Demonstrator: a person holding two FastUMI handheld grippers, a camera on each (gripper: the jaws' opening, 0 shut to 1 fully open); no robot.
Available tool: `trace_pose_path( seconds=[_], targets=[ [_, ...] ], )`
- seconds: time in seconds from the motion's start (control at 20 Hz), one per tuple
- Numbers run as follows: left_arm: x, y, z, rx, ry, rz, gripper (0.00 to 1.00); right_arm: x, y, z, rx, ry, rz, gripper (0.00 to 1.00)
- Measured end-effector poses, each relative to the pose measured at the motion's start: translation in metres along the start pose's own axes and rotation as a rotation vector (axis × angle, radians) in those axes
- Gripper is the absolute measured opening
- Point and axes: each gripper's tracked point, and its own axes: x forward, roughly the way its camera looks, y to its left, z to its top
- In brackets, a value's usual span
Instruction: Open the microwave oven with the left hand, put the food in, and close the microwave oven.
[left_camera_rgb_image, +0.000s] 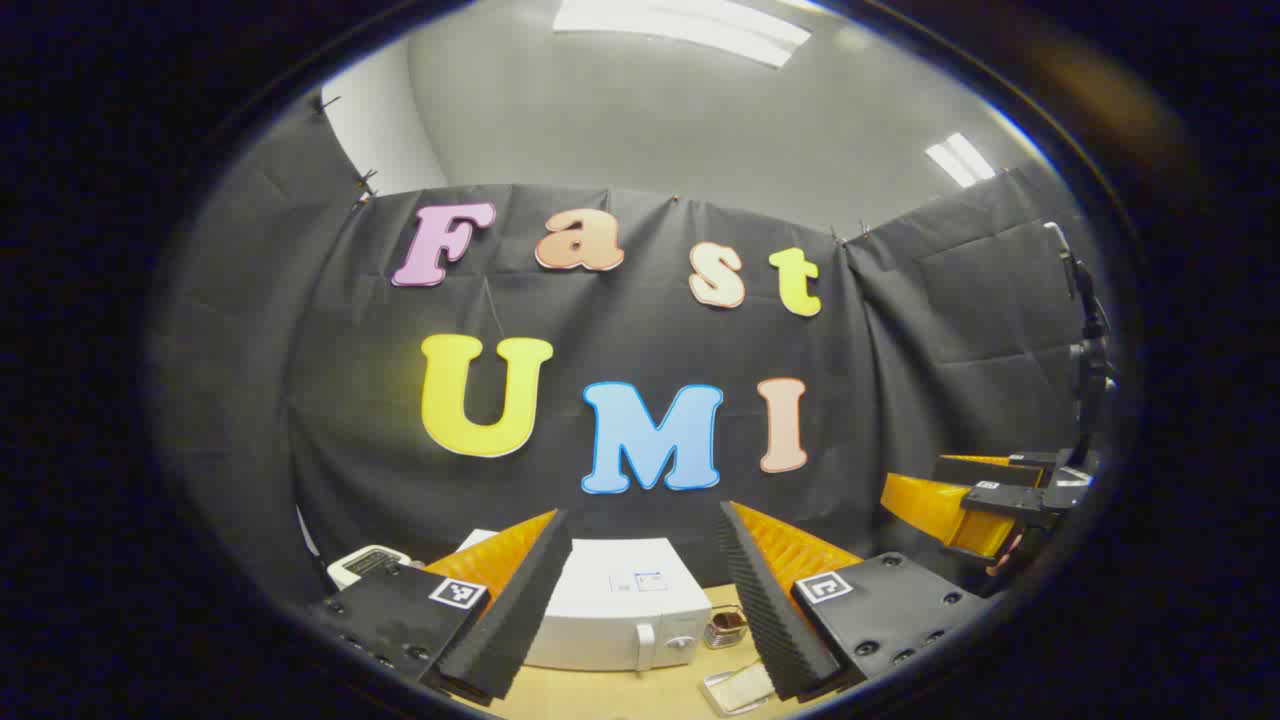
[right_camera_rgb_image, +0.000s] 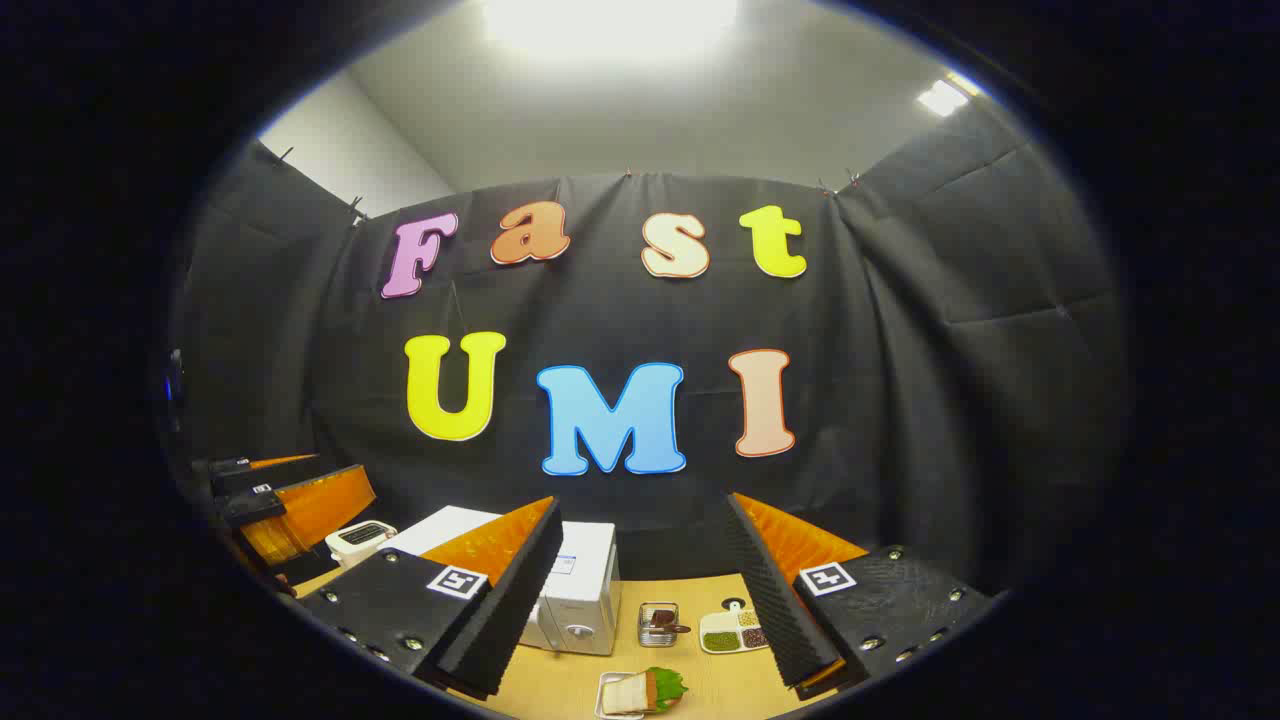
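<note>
Nearest the camera in the left gripper view, the left gripper (left_camera_rgb_image: 645, 610) reaches forward with its two fingers spread wide apart and nothing held between them. Through that gap, at about six o'clock, sits the white microwave oven (left_camera_rgb_image: 620, 605) on a wooden table (left_camera_rgb_image: 610, 695), its door shut and its upright handle (left_camera_rgb_image: 646, 645) facing the camera. A small container (left_camera_rgb_image: 727, 628) stands just right of the microwave, and a white appliance (left_camera_rgb_image: 367, 563) sits at eight o'clock. At three o'clock the right gripper (left_camera_rgb_image: 985, 505) hangs in the air, well apart from the table.

In the right gripper view, the right gripper (right_camera_rgb_image: 640, 615) is likewise open and empty. At six o'clock, close to the bottom edge, a sandwich with lettuce on a small tray (right_camera_rgb_image: 645, 692) lies on the table; this looks like the food to go in. Beyond it are the small container (right_camera_rgb_image: 660, 622) and a divided dish (right_camera_rgb_image: 733, 631) at five o'clock. At nine o'clock the left gripper (right_camera_rgb_image: 265, 500) hangs in the air.

The task appears to be at its very start: door closed, food untouched. The next move likely calls for lowering the left gripper to the handle, closing on it, and pulling the door open.
</note>
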Motion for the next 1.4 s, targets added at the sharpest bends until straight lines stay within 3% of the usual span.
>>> trace_pose_path(
  seconds=[0.25, 0.5, 0.9, 1.1, 1.4],
  targets=[
    [-0.002, -0.011, -0.002, 0.001, 0.006, 0.004, 0.96, 0.001, -0.001, 0.003, 0.013, -0.005, -0.019, 0.97],
    [-0.005, 0.002, -0.001, 0.002, 0.003, 0.096, 0.96, 0.001, -0.002, 0.0, 0.016, -0.006, -0.025, 0.97],
    [-0.009, 0.001, -0.011, -0.012, -0.016, 0.091, 0.96, -0.004, -0.002, -0.006, 0.008, 0.006, -0.016, 0.97],
    [-0.002, -0.005, -0.039, -0.026, -0.009, 0.067, 0.96, -0.009, -0.008, -0.011, 0.001, 0.012, -0.027, 0.97],
    [0.025, -0.016, -0.12, -0.055, 0.07, 0.026, 0.97, -0.013, -0.025, -0.02, -0.024, 0.03, -0.067, 0.97]
  ],
)
